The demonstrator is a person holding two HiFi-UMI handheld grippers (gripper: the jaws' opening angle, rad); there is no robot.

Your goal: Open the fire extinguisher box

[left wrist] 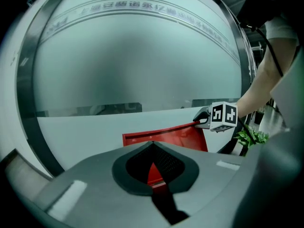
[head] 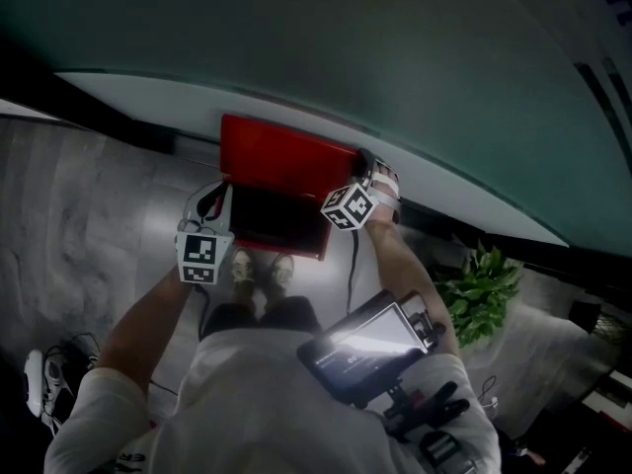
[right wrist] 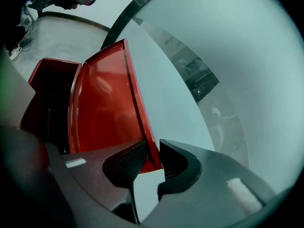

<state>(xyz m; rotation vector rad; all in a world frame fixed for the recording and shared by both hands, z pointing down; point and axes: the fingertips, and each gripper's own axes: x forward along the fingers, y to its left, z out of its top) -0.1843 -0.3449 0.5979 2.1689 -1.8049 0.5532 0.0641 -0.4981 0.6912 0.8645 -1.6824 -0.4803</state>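
Frosted glass (head: 346,57) over a pale base strip backed the grey floor (head: 89,215), and the red fire extinguisher box (head: 276,220) sat on that floor against the strip. From the head view its lid (head: 281,151) stood raised and leaned back toward the glass, leaving the dark inside exposed, so the opening looked nearly done. The left hand-held gripper (head: 219,203) sat at the box's near left corner, probably to steady the body, and the right hand-held gripper (head: 367,163) was at the lid's far right corner. In the left gripper view the jaws were drawn narrow with a sliver of red between the pads; whether they pinched the box rim I could not tell. Beyond them the lid showed edge-on, with the other tool at its end. In the right gripper view the jaws were clamped on the lid's thin rim at its corner, one pad on each face. That hold likely served to swing the panel back and keep it from dropping.
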